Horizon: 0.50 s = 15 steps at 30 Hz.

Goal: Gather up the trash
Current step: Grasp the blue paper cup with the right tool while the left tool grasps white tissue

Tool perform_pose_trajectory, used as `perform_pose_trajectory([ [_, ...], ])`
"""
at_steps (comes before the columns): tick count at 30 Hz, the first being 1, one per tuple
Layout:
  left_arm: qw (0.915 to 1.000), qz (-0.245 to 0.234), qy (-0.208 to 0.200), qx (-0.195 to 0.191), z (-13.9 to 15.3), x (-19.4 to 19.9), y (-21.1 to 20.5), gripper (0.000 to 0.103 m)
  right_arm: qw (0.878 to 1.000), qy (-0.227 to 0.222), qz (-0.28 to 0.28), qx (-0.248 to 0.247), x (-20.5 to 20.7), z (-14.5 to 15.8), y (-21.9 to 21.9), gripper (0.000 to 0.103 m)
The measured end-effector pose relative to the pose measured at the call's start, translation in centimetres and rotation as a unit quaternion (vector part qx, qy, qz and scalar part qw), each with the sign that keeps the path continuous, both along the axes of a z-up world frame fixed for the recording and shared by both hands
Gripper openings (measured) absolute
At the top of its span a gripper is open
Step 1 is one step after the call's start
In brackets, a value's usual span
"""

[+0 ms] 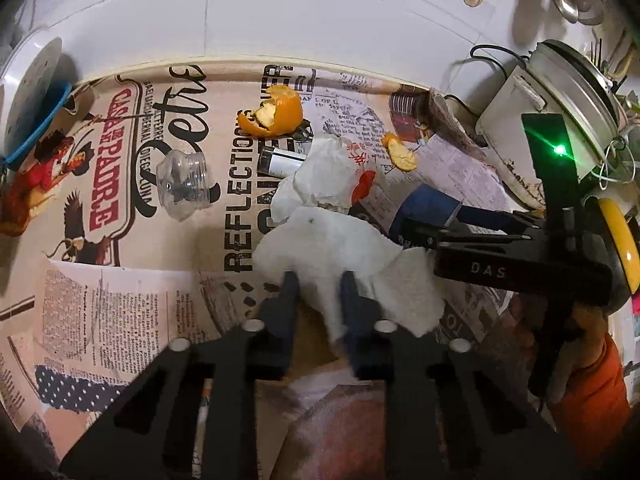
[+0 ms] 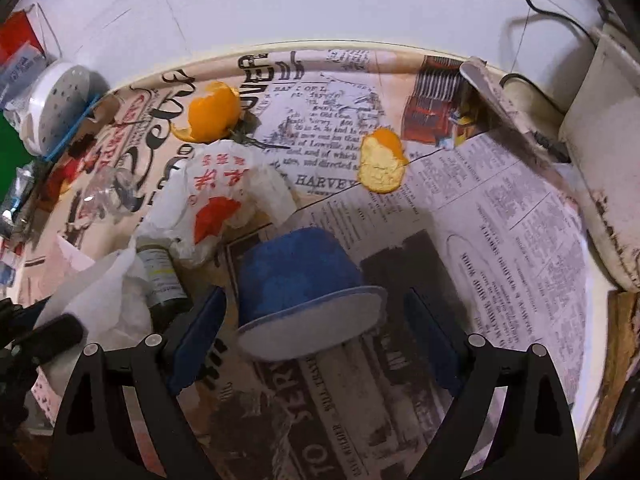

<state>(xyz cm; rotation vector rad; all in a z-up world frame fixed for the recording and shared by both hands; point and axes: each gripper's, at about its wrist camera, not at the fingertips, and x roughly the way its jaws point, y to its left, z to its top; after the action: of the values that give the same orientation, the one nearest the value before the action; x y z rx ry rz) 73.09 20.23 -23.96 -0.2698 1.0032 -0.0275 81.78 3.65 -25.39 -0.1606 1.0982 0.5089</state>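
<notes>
White tissue [image 1: 340, 248] pinched in left claw [image 1: 320, 292], blue cup [image 2: 296, 276] between right claw [image 2: 316, 320] fingers

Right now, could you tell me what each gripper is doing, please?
Left gripper: closed on the white tissue.
Right gripper: open, fingers either side of the blue cup.

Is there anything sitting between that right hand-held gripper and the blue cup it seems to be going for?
Nothing visible. The blue cup, tipped on its side, already lies between the open fingers of the right hand-held gripper. A small bottle and the white tissue lie just outside its left finger.
</notes>
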Motion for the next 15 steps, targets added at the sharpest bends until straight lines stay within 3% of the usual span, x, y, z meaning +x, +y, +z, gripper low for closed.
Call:
perform_pose_trajectory([
  [2,1.0000,0.001,-0.005,0.005,0.3,-0.2,-0.2,0.008,1.000,0.000,0.003,0.002,-0.4,0.0,-0.2,0.071],
  [8,0.9994,0.007,-0.031,0.013,2.2,-0.8,-1.1,0.005,0.999,-0.019,-0.009,0.029,-2.0,1.6,-2.2,0.071],
  [15,0.9941,0.027,-0.102,0.026,7.7,-2.5,-3.1,0.004,0.996,-0.058,-0.026,0.060,-5.1,6.1,-6.7,0.071],
])
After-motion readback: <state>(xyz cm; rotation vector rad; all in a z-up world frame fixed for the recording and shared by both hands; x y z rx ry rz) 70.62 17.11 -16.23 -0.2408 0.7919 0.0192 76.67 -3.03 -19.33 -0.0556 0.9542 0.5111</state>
